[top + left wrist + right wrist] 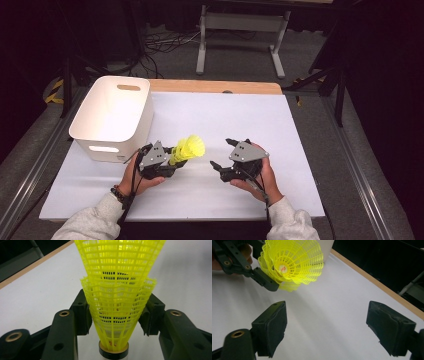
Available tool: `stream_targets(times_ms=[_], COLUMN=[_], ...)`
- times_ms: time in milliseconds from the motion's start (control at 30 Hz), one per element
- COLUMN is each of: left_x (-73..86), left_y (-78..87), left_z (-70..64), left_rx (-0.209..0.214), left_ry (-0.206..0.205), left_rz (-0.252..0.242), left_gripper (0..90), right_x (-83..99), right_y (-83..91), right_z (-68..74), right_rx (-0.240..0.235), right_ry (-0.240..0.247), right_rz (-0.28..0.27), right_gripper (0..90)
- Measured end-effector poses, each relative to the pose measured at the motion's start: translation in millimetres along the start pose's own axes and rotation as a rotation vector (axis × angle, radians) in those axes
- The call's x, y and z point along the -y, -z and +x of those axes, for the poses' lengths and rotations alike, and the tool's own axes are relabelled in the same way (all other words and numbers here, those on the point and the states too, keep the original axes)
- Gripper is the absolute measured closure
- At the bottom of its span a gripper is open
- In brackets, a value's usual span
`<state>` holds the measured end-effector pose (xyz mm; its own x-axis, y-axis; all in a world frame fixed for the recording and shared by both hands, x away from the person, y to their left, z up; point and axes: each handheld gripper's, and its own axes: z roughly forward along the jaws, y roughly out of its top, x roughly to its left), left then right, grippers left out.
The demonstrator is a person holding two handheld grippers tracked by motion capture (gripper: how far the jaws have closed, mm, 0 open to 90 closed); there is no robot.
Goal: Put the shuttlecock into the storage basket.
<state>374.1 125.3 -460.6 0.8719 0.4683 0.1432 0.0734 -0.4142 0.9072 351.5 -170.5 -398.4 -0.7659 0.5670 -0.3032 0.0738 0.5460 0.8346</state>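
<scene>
1. We have the stacked yellow shuttlecocks point(189, 149) up off the white table point(280, 150), just right of the white bin point(112, 117), not yet inside.
2. Our left gripper point(113, 315) pinches their mesh skirts.
3. Our right gripper point(334, 327) waits spread wide, holding nothing.

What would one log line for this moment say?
left gripper: shut on yellow shuttlecocks | right gripper: open | white bin: nearby

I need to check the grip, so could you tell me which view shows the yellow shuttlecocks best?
The left gripper view: two nested shuttlecocks sit between its jaws. The right gripper view shows their open ends; the high view, a small yellow shape.
</scene>
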Motion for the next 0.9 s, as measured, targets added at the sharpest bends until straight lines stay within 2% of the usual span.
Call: stream_targets(times_ms=[100, 167, 367, 633, 800, 900], left_x=[-0.5, -1.0, -1.1, -1.7, -1.6, -1.7], left_y=[0.9, 2.3, 3.2, 3.9, 4.7, 5.4], left_z=[-1.4, -0.8, -2.1, -2.7, -3.0, -2.8], left_rx=[0.001, -0.005, -0.003, -0.008, -0.007, -0.009], left_ry=[0.003, -0.01, -0.003, -0.016, -0.009, -0.008], left_rz=[-0.004, -0.003, -0.004, -0.002, -0.008, -0.011], left_gripper=[51.3, 51.4, 51.6, 51.6, 51.6, 51.6], right_x=[4.4, 8.5, 18.7, 32.5, 41.4, 48.8], right_y=[1.1, 1.4, 3.6, 11.3, 16.3, 21.4], right_z=[0.7, 1.5, 2.6, 2.3, 1.7, 2.4], right_rx=[0.003, 0.009, 0.026, 0.051, 0.067, 0.077], right_ry=[0.004, 0.014, 0.029, 0.005, -0.012, -0.004], right_rz=[0.001, 0.011, 0.014, 0.0, -0.003, -0.002], right_gripper=[17.0, 15.9, 14.2, 9.4, 9.5, 10.0])
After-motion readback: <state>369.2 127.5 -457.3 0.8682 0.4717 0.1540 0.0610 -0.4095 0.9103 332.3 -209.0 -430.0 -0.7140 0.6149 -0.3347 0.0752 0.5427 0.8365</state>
